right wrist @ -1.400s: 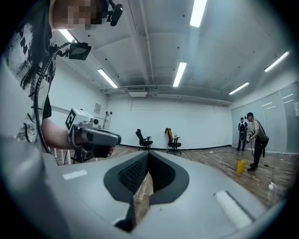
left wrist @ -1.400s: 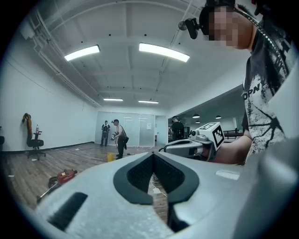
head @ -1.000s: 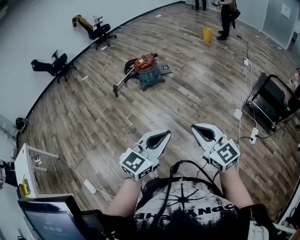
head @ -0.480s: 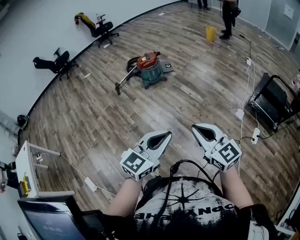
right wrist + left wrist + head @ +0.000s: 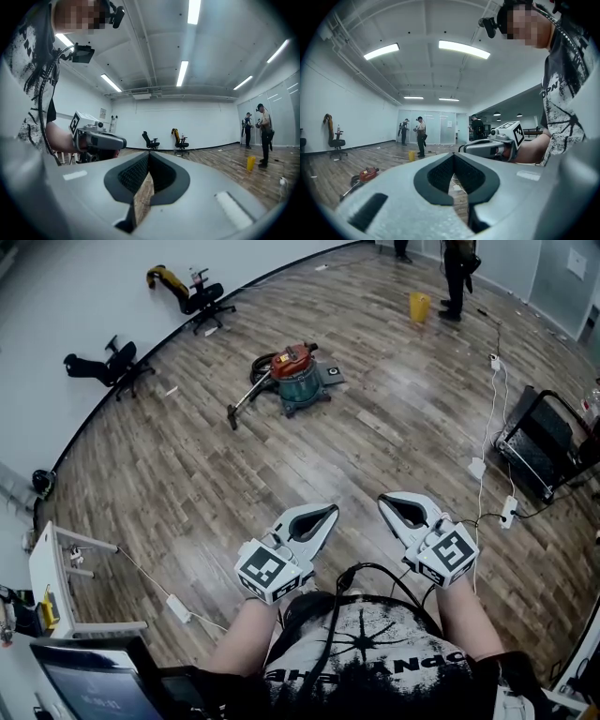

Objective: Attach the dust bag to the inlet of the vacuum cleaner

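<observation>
I hold both grippers side by side low in the head view, above the wood floor (image 5: pixel 187 474) and in front of my dark printed shirt (image 5: pixel 375 652). The left gripper (image 5: pixel 333 510) has its jaws pressed together with nothing between them, and the right gripper (image 5: pixel 383 501) is likewise closed on nothing. Each one's own view confirms the dark pads meeting at the tip. The two tools sit near each other without touching, their marker cubes turned towards me.

The vacuum cleaner (image 5: pixel 295 379), a teal drum with a red top, stands well apart from both tools in the upper middle of the frame. Its hose and wand (image 5: pixel 246 401) trail off to its lower left. A dark flat item (image 5: pixel 330 376) lies just beside it on the right; I cannot tell what it is.

A yellow bin (image 5: pixel 417 306) stands near a person (image 5: pixel 457 273) at the top right. Two black office chairs (image 5: pixel 112 368) sit along the wall at upper left.
</observation>
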